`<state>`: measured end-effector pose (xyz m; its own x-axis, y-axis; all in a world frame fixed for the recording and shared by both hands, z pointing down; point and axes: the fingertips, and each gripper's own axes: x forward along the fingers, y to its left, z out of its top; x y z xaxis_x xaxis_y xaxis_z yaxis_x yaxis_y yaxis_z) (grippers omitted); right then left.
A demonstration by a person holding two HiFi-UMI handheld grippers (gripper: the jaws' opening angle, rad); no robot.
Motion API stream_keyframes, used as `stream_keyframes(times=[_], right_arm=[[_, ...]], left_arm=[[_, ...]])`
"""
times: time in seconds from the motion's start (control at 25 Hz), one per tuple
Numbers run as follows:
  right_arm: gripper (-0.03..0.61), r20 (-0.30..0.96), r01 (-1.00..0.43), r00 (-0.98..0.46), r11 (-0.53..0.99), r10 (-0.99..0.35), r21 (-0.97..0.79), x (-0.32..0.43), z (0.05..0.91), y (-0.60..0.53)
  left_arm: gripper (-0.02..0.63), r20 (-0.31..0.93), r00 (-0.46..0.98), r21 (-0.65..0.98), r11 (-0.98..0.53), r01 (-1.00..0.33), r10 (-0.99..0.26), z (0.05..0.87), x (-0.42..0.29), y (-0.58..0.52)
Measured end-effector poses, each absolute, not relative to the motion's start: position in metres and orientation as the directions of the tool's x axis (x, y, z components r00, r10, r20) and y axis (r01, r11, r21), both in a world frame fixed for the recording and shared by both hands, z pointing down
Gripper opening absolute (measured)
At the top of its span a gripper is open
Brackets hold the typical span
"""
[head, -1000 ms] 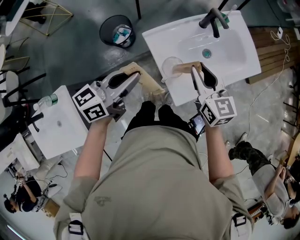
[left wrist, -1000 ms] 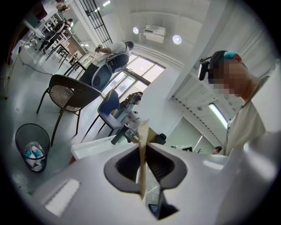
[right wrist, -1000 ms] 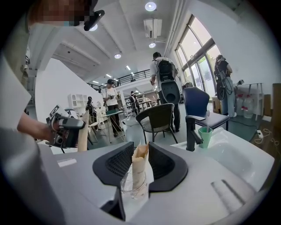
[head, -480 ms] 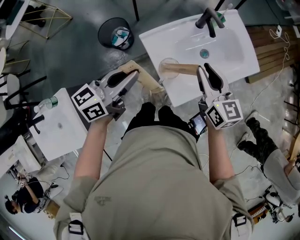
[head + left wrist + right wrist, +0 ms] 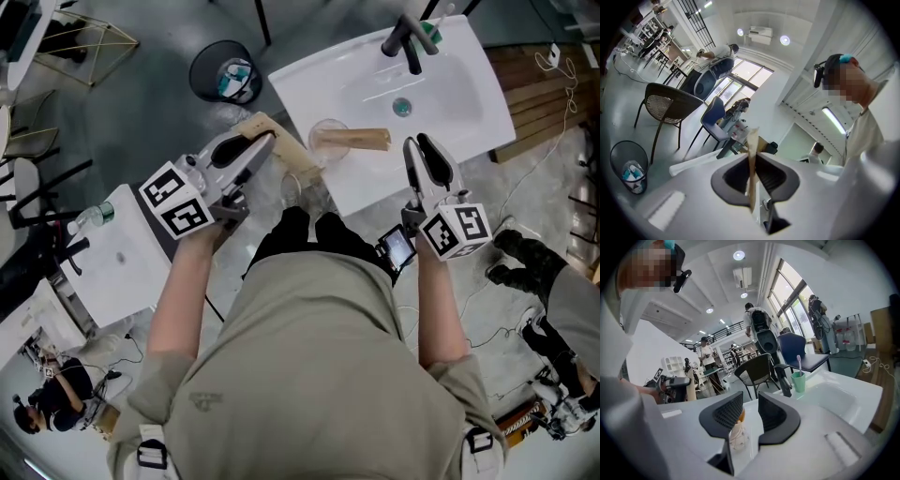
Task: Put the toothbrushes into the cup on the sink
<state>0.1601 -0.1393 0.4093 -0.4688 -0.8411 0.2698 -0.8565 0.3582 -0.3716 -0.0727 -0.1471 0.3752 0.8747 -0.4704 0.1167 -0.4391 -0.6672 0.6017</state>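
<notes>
While outstretched, right gripper (image 5: 418,143) over sink (image 5: 469,105).

Bright even indoor light, glowing ceiling lamps (image 5: 785,40), sheen on the white sink (image 5: 469,94), gripper views fisheye-warped, corners dark.

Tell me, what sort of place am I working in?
Probably a lab or workshop hall, not a bathroom: a sink standing on open floor, a bin, a chair and people nearby.
</notes>
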Motion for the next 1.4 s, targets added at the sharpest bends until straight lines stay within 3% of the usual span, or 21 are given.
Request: stream_keyframes(times=[0.4, 1.4], right_arm=[[0.091, 0.329, -0.874, -0.411, 0.265, -0.85, -0.407, 0.204, 0.438, -0.144], [0.087, 0.369, -0.874, -0.364, 0.176, -0.855, -0.453, 0.212, 0.449, -0.122]], left_arm=[[0.034, 0.12, 0.892, 0.601, -0.683, -0.415, -0.437, 0.388, -0.039, -0.187], [0.034, 0.158, 0.928, 0.582, -0.727, -0.363, -0.337, 0.418, -0.015, -0.194]])
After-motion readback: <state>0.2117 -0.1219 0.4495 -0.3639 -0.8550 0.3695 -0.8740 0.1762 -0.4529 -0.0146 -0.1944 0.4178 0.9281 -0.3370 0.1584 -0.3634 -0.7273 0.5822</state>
